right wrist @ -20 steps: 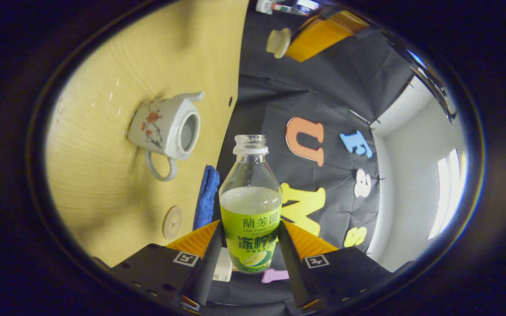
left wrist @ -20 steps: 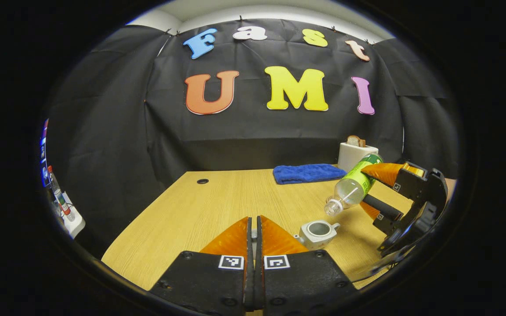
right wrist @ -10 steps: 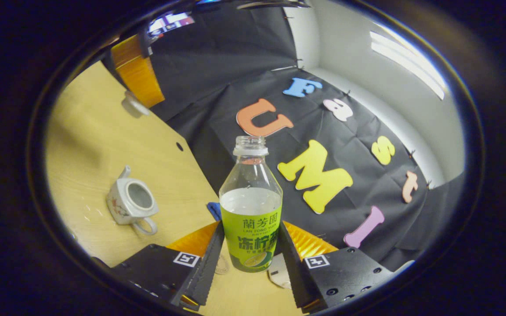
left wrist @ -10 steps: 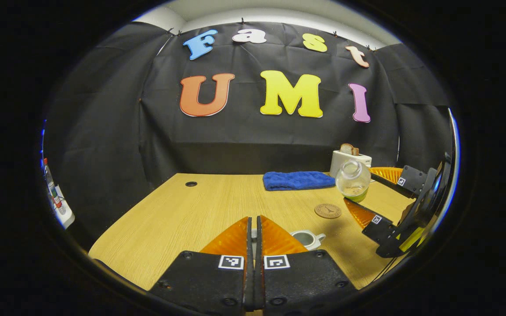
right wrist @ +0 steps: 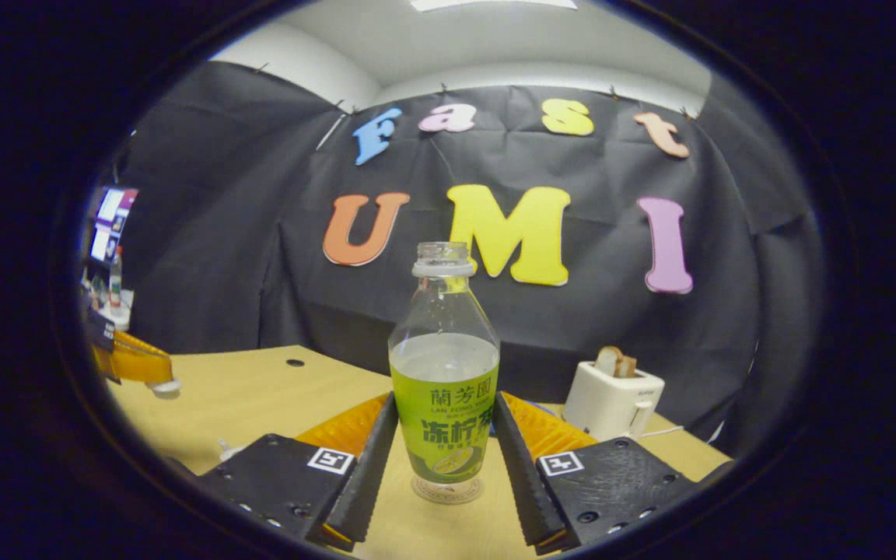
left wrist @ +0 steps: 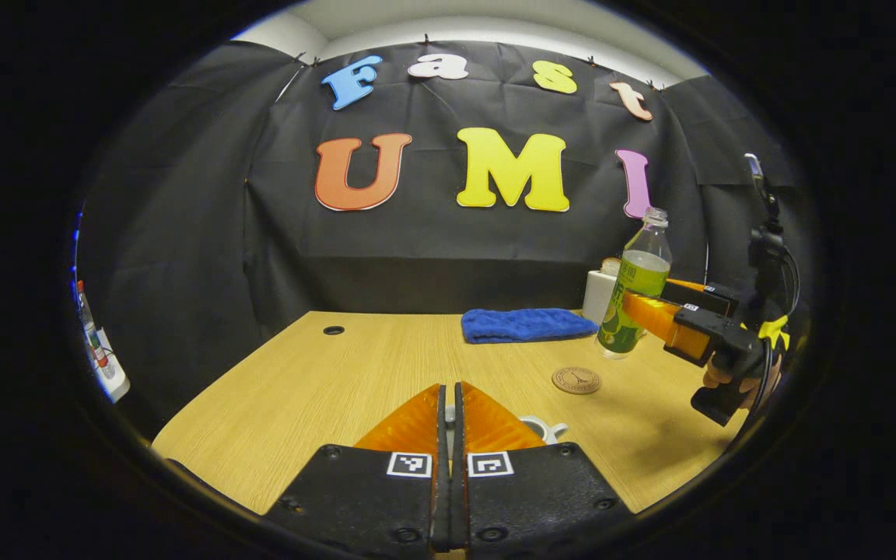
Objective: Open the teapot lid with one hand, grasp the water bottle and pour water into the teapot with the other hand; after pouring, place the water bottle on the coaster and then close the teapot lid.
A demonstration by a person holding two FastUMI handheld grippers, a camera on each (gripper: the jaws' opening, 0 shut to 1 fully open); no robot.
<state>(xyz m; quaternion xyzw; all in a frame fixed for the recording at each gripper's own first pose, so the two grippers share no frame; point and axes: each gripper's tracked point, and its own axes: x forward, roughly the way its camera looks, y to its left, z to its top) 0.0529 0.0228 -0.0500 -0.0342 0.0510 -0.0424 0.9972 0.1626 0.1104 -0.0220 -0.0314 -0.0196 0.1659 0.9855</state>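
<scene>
The green-labelled water bottle point(right wrist: 444, 389), uncapped and partly full, stands upright between my right gripper's point(right wrist: 444, 459) fingers, which press on its label from both sides. In the left gripper view the bottle point(left wrist: 635, 295) and right gripper point(left wrist: 670, 320) are at the far right, just beyond the round coaster point(left wrist: 576, 380). I cannot tell whether the bottle's base touches the table. My left gripper point(left wrist: 449, 386) is shut, and the open white teapot point(left wrist: 543, 428) peeks out behind its right finger. In the right gripper view the left gripper point(right wrist: 137, 364) holds the white teapot lid point(right wrist: 162, 386) above the table.
A folded blue towel point(left wrist: 522, 325) lies at the back of the wooden table point(left wrist: 323, 389). A white toaster point(right wrist: 611, 397) with bread stands behind the bottle. A hand point(left wrist: 736, 381) holds the right gripper. A cable hole point(left wrist: 333, 330) is at the back left.
The bottle went from tipped mouth-down over the teapot to upright and moved right and back, past the coaster. My left gripper stayed shut and barely moved.
</scene>
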